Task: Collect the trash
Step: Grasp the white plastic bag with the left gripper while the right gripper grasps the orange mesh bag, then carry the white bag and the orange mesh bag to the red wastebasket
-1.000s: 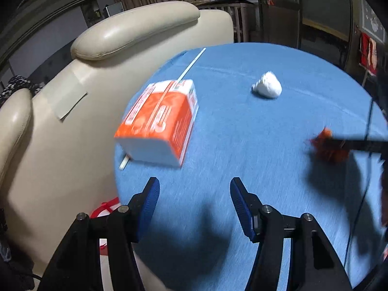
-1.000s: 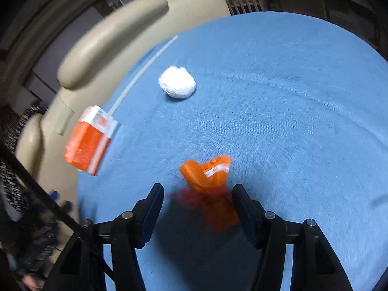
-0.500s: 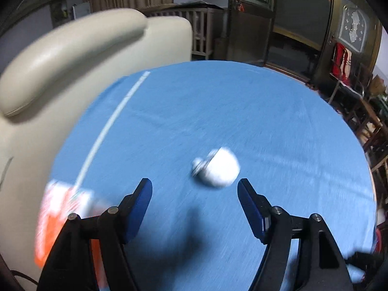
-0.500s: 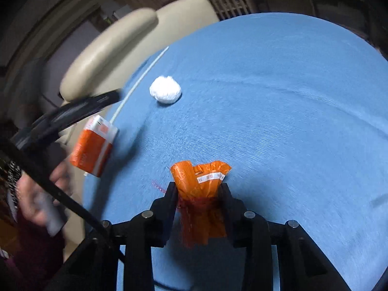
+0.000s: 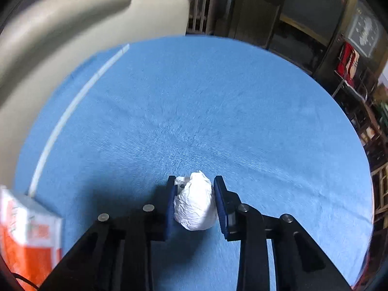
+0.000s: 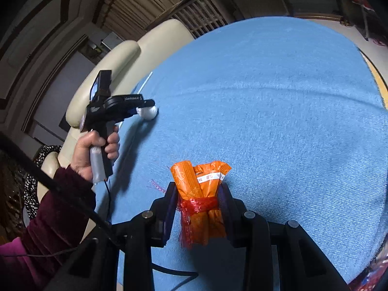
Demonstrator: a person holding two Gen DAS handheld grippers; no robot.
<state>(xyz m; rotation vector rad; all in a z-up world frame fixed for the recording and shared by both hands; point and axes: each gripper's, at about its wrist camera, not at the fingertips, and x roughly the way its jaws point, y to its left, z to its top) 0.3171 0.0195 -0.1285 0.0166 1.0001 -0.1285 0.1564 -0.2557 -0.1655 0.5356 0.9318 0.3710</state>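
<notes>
Crumpled white paper ball lay on the round blue cloth-covered table, near edge, between the blue pads of the left gripper. Its jaws were closing on the ball; both pads appeared to touch its sides. In the right wrist view the same ball sat at the table's far left. Bundle of orange wrappers tied with red plastic netting was pinched in the right gripper, jaws pressed onto it. A hand in a dark red sleeve held the left tool's grip. Orange-and-white carton stood at near left. Cream leather armchair stood beyond the table's left edge.
</notes>
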